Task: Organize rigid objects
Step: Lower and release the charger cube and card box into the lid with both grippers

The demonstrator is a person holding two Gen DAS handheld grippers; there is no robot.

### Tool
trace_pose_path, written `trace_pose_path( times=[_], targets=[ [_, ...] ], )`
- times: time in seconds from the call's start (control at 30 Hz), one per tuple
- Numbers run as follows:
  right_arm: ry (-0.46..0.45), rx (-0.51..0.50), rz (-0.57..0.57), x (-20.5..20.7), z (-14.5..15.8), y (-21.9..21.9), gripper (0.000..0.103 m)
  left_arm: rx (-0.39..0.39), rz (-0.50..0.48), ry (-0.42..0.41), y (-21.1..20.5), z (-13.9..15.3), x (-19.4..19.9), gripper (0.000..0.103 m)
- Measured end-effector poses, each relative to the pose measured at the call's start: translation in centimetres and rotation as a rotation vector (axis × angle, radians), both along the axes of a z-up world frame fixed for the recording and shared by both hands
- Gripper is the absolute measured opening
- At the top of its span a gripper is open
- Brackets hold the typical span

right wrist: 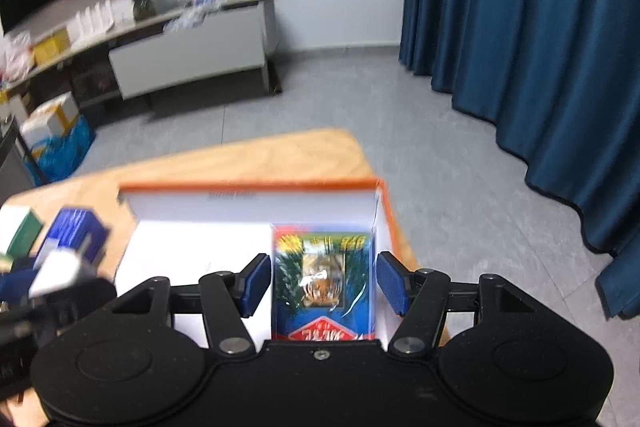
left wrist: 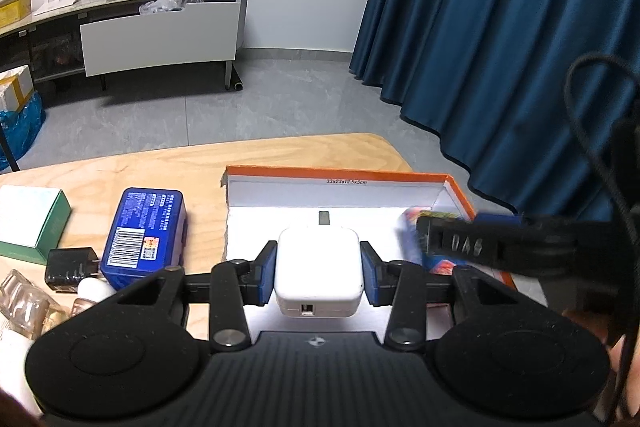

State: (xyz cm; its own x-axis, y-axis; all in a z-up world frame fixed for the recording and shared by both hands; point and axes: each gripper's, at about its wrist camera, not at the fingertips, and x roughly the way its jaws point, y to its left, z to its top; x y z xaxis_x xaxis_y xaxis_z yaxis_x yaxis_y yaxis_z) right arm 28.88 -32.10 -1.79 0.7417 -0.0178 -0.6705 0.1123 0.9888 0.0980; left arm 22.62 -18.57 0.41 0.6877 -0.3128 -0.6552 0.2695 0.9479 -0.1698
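Observation:
My left gripper is shut on a white square charger, its blue pads pressing both sides, just over the near edge of the orange-rimmed cardboard box. The box floor behind the charger is white and bare. In the right wrist view, a colourful tiger-print pack lies flat in the box's right end. My right gripper straddles it, open, with a gap between each pad and the pack. One of the right gripper's black fingers shows blurred over that pack in the left wrist view.
On the wooden table, left of the box, lie a blue carton, a green-and-white box, a black plug adapter, a white round cap and glass bottles. A blue curtain hangs beyond the table's right edge.

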Motion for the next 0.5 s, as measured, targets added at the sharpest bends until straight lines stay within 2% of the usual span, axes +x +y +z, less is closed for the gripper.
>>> trace_pose_path(
  times=[0.17,0.4,0.43,0.47,0.5],
  targets=[
    [-0.1,0.022,-0.039,-2.0,1.9,-1.3,0.08,0.004,-0.013,0.008,-0.6,-0.5,0.7,0.042],
    [-0.151,0.034,-0.075,-6.2,3.5,-2.6,0.082,0.003,-0.036,0.015,-2.5,-1.5,2.6,0.043],
    [-0.154,0.023,-0.076,-6.7,3.6,-2.5,0.082,0.009,-0.033,0.016,-2.8,-1.6,2.8,0.051],
    [-0.155,0.014,-0.081,-7.0,3.7,-2.5,0.082,0.019,-0.025,0.028,-3.0,-1.6,3.1,0.069],
    [-0.154,0.014,-0.087,-7.4,3.9,-2.4,0.083,0.015,-0.021,0.029,-3.1,-1.4,3.0,0.072]
  ],
)
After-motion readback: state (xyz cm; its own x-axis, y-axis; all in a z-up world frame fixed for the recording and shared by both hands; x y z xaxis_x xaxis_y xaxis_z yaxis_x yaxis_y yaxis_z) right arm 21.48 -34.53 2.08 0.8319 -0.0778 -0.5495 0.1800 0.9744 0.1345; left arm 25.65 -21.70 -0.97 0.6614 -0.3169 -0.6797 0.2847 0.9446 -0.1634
